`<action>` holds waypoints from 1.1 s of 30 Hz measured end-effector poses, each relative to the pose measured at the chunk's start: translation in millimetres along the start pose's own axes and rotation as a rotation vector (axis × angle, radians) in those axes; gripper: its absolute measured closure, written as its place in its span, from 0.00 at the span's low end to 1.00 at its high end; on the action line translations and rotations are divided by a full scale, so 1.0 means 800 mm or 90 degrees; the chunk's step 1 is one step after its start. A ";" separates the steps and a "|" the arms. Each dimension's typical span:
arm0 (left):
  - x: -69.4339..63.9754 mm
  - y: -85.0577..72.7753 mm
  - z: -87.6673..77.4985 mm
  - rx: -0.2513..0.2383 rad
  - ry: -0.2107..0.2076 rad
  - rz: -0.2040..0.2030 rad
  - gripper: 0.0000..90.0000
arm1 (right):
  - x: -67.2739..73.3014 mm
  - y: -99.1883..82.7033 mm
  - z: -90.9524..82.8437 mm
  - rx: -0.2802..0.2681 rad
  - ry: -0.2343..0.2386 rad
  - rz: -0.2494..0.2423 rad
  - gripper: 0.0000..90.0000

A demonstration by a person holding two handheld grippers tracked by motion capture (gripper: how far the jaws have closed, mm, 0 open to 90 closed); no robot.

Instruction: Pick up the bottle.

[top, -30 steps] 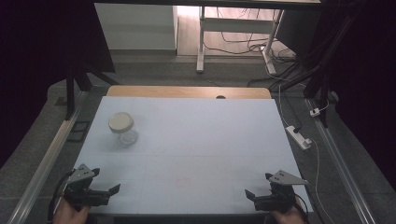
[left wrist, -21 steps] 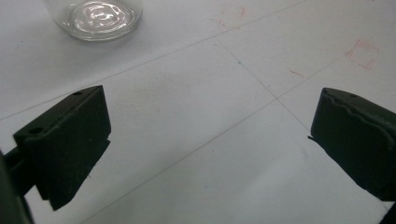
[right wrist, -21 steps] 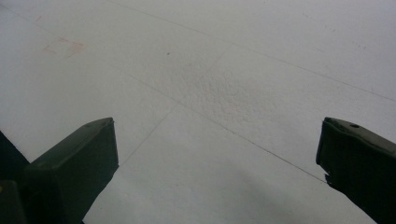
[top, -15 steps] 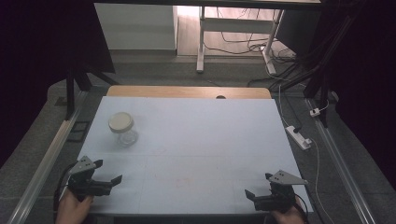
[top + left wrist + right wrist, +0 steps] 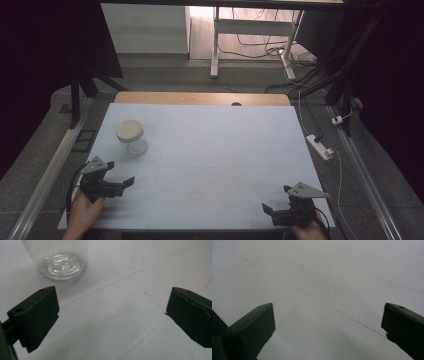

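Note:
A clear glass jar [image 5: 132, 139] with a cream lid stands upright on the left half of the white table [image 5: 215, 150]. My left gripper [image 5: 120, 173] is open just in front of it, a short way nearer the table's front edge, and apart from it. In the left gripper view the jar's glass base [image 5: 62, 263] sits at the upper left, beyond the wide-open left gripper [image 5: 112, 312], with nothing between the jaws. My right gripper [image 5: 276, 199] rests open near the front right corner. The right gripper view has the right gripper [image 5: 328, 325] spread over bare table.
A wooden strip [image 5: 200, 98] with a dark hole runs along the table's far edge. Metal rails flank the table on both sides. A white power strip [image 5: 320, 146] and cables lie on the floor to the right. Desk legs stand beyond the far edge.
My left gripper has moved away from the front edge toward the jar. The right gripper and the jar have stayed where they were.

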State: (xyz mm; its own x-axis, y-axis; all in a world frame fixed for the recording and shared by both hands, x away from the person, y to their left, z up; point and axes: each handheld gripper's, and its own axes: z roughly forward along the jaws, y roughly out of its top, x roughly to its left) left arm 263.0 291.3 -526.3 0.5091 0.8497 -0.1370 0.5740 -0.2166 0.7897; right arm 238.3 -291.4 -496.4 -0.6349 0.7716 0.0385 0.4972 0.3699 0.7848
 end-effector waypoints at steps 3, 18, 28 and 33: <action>0.006 0.006 0.006 0.005 0.004 -0.012 0.00 | 0.000 0.000 0.000 0.000 0.000 0.001 0.00; 0.046 0.027 0.035 -0.014 0.048 -0.039 0.00 | 0.000 0.000 0.000 0.002 0.001 -0.001 0.00; 0.062 0.040 0.052 -0.005 0.053 -0.010 0.00 | 0.000 0.000 0.001 0.003 0.002 -0.001 0.00; 0.066 0.046 0.067 -0.003 0.048 -0.006 0.00 | 0.000 0.000 0.001 0.004 0.001 -0.002 0.00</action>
State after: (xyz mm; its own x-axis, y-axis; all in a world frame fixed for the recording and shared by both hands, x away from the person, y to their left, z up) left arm 345.7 302.1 -536.6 0.4539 0.8854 -0.1000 0.5753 -0.2055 0.7917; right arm 238.9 -290.8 -496.7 -0.6375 0.7695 0.0379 0.4997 0.3755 0.7806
